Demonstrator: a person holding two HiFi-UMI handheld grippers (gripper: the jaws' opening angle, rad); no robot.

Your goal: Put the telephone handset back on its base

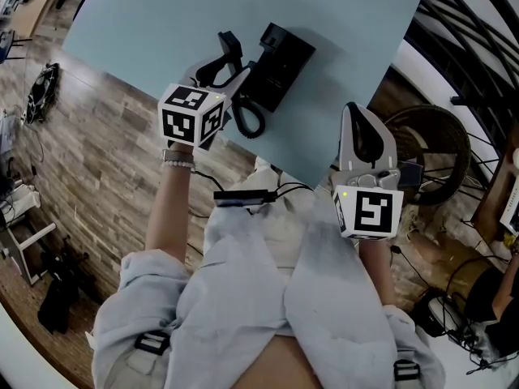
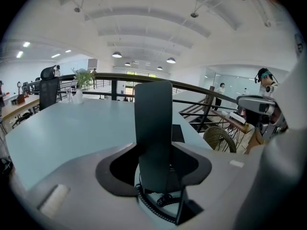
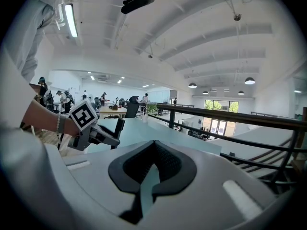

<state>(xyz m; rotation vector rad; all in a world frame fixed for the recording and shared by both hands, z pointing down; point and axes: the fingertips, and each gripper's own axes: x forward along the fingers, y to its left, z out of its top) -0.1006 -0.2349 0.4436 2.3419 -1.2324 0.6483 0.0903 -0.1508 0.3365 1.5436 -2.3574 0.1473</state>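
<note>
The black telephone base (image 1: 280, 63) lies on the light blue table (image 1: 146, 23), near its front edge. My left gripper (image 1: 220, 75) is shut on the black handset (image 1: 229, 45) and holds it just left of the base, above the table. In the left gripper view the handset (image 2: 153, 128) stands upright between the jaws, its coiled cord (image 2: 152, 210) hanging below. A loop of cord (image 1: 250, 121) droops over the table edge. My right gripper (image 1: 355, 112) is off the table's right corner, jaws together and holding nothing. It sees the left gripper (image 3: 91, 128) from the side.
A round wicker basket (image 1: 434, 144) stands on the floor right of the table, beside a dark railing (image 1: 470, 31). Wooden floor (image 1: 89, 160) with cables and gear lies to the left. A black cable (image 1: 243, 197) crosses the person's lap.
</note>
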